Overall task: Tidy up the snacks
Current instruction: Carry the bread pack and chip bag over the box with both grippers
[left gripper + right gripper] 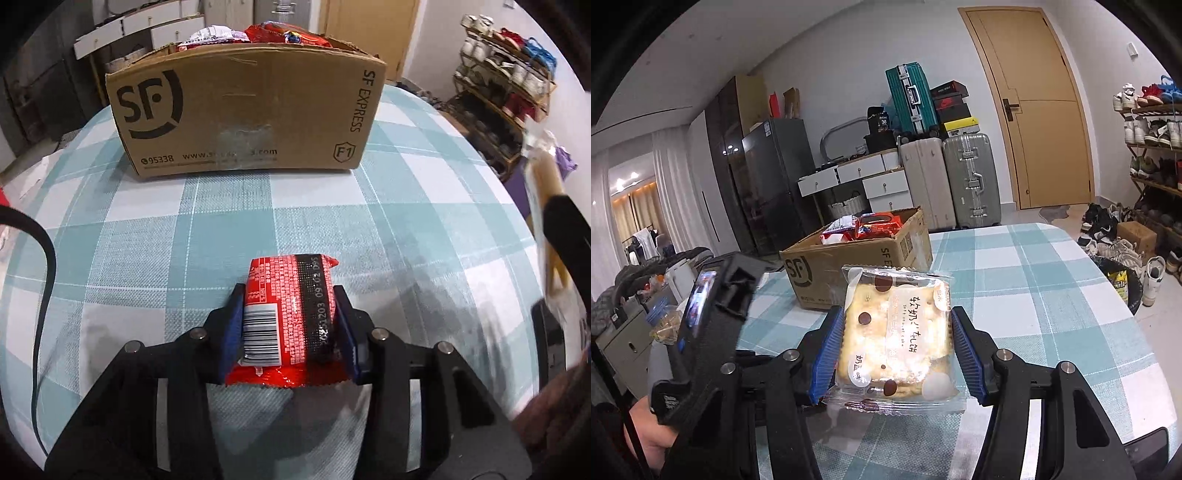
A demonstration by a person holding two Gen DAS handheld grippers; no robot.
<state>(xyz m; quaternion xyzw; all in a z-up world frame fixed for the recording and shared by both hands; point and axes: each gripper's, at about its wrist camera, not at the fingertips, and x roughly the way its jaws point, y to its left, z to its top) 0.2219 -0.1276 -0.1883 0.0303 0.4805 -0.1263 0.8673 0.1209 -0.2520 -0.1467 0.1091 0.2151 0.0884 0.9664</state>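
Note:
My left gripper is shut on a red snack packet with a barcode, held low over the checked tablecloth. An open SF Express cardboard box stands ahead of it, with red and white snack packets inside. My right gripper is shut on a clear packet of cream crackers, held above the table. The box lies ahead and left of it, snacks showing inside. The cracker packet appears blurred at the right edge of the left wrist view.
A black cable hangs at the left. The left gripper's body is close on the left of the right wrist view. Beyond the table are suitcases, drawers, a fridge, a door and shoe racks.

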